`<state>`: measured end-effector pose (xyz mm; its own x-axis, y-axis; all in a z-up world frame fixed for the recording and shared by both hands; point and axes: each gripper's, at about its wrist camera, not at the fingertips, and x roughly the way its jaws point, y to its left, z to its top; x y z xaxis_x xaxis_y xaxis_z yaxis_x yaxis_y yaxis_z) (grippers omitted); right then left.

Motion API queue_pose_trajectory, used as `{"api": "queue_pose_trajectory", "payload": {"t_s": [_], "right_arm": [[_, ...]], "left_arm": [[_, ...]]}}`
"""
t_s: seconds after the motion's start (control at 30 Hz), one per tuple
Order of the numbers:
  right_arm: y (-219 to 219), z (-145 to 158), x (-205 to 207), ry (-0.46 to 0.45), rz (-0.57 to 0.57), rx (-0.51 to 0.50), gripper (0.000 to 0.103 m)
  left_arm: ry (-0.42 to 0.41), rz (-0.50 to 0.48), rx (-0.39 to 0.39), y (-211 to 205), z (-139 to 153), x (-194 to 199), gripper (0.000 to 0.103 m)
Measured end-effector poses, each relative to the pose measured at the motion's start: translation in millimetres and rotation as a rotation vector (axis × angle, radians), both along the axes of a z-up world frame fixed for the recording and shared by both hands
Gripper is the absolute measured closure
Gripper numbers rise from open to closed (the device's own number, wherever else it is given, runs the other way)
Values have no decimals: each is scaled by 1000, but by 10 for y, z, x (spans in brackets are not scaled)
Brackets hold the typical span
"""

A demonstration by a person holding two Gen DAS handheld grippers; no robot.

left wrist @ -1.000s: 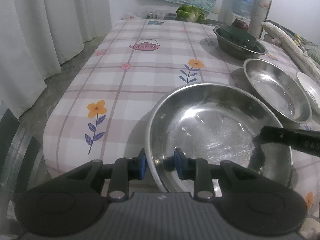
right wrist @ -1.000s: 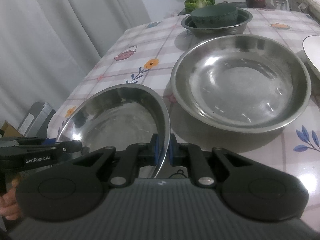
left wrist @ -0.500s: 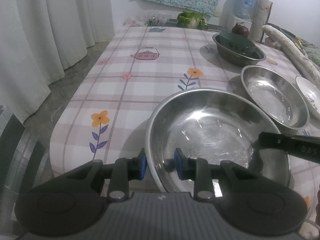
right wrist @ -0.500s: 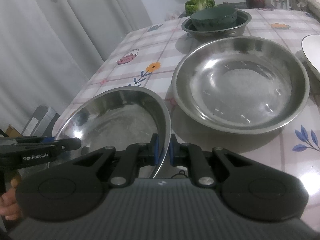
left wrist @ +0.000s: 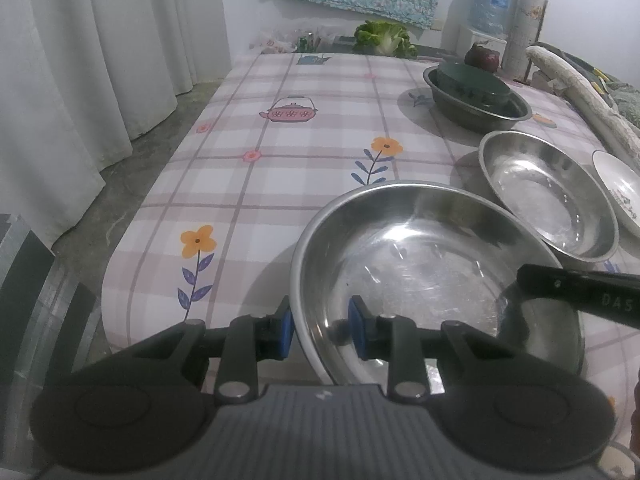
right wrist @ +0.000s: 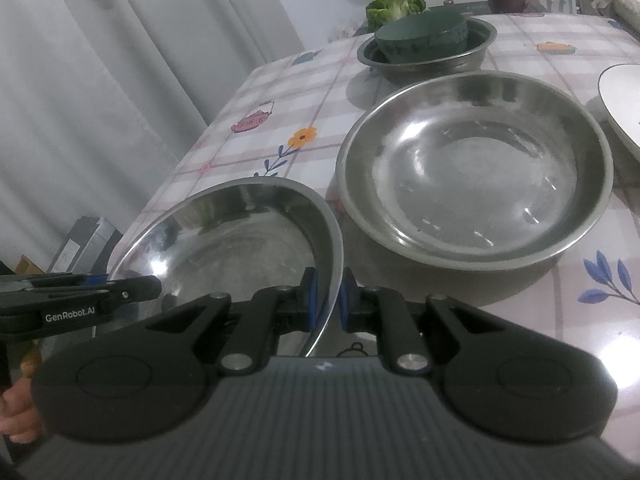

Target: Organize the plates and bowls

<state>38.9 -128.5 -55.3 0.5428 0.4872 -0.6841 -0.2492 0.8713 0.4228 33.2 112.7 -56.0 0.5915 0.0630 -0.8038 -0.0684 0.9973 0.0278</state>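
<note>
A large steel bowl (left wrist: pixel 420 264) is held above the near end of the table; it also shows in the right wrist view (right wrist: pixel 240 236). My left gripper (left wrist: pixel 320 328) straddles its near rim, jaws closed on the wall. My right gripper (right wrist: pixel 327 300) is shut on the opposite rim. A second steel bowl (right wrist: pixel 476 176) sits on the table just beyond, also in the left wrist view (left wrist: pixel 548 196). Farther back a steel bowl (right wrist: pixel 476 46) holds a dark green bowl (right wrist: pixel 424 34).
A white plate (right wrist: pixel 622 100) lies at the right edge. The table has a checked floral cloth (left wrist: pixel 280 152). Lettuce (left wrist: pixel 384 36), a red onion (left wrist: pixel 482 56) and a water jug (left wrist: pixel 490 0) stand at the far end. White curtains (left wrist: pixel 100 60) hang at the left.
Both grippers have lifted the held steel bowl a little higher and pulled back slightly; the table and other bowls sit lower and farther in view. Both grips are unchanged.
</note>
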Motion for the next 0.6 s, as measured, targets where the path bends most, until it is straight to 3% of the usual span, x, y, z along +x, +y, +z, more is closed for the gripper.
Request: {"api": "queue_pose_trajectory", "payload": {"t_s": [0.6], "right_arm": [[-52,59,-39,-17,0,5,91]], "left_arm": [[-12,-1,6,-28,86,-17,74]]}}
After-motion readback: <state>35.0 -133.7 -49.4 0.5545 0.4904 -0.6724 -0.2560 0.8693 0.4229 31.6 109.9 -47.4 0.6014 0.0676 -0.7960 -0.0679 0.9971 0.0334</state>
